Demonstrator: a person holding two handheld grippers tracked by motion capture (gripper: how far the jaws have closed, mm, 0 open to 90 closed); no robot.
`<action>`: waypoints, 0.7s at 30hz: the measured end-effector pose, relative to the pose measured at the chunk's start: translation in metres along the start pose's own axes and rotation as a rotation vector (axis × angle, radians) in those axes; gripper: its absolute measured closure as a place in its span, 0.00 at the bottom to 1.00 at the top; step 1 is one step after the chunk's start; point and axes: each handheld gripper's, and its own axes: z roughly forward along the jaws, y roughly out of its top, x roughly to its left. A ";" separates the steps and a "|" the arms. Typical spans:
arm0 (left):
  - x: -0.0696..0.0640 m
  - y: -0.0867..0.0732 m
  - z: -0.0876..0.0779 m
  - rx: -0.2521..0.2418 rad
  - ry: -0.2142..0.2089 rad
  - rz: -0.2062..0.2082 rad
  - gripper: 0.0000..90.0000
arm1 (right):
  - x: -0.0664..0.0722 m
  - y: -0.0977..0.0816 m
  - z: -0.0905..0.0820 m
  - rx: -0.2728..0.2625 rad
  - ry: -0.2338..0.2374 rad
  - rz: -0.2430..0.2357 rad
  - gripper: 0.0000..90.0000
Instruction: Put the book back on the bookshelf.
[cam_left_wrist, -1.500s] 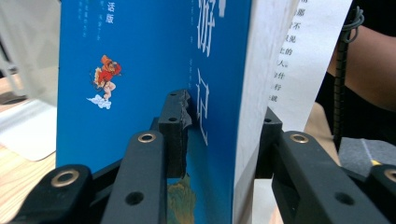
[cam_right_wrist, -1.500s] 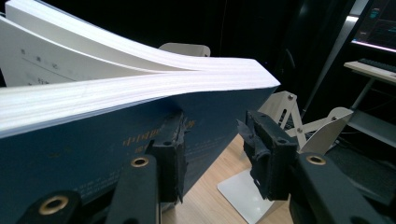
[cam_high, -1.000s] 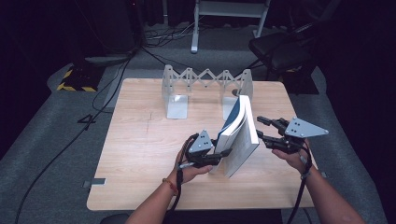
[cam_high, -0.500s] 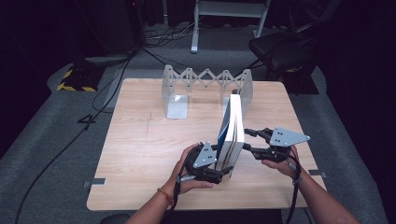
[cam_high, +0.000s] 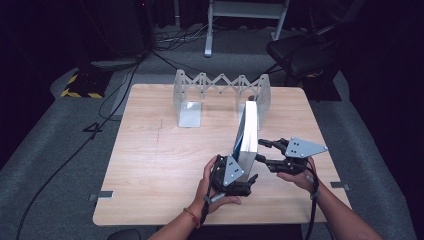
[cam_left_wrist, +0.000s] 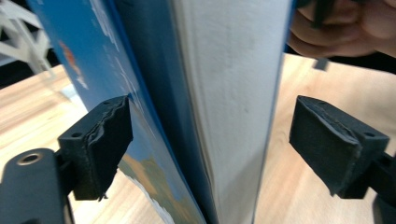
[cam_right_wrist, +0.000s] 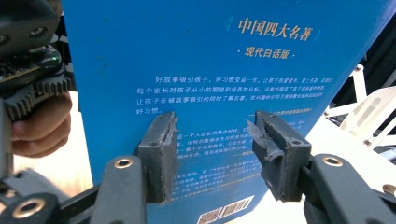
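A thick blue book (cam_high: 247, 131) is stood upright on its lower edge on the table (cam_high: 155, 160), in front of the right-hand plate of the expanding metal book rack (cam_high: 222, 90), and that book serves as the landmark for everything here. At its near end, the left gripper (cam_high: 239, 181) is set astride the page block, the jaws having just been opened; in the left gripper view the book (cam_left_wrist: 205, 107) is seen between the two pads, the left pad at or just against the blue cover and the right pad standing clear of the far cover, so nothing is clamped. The release is judged deliberate: the book is being left to balance on its own edge. Beside the book's right-hand cover, the right gripper (cam_high: 264, 151) is brought in flat-on; in the right gripper view the back cover (cam_right_wrist: 224, 93), with its gold title and barcode, is faced squarely by the jaws (cam_right_wrist: 212, 154). They have been opened a little further, are held about half apart, and appear to have the pad tips laid against the cover or just off it, which of the two cannot be told. No grip is possible across that broad face, so the gripper is judged to be placed there as a prop against toppling. The rack behind the book is likely where it is meant to be slid.
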 end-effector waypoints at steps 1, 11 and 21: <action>0.000 0.000 0.000 0.000 0.000 0.000 0.20 | 0.000 0.000 0.000 0.000 0.000 0.000 0.54; 0.000 -0.003 -0.001 -0.007 0.054 -0.047 0.38 | -0.005 -0.003 0.003 0.002 -0.033 0.017 0.50; 0.027 -0.005 -0.019 0.038 0.010 -0.054 0.65 | -0.020 -0.009 -0.005 0.001 -0.064 0.054 0.50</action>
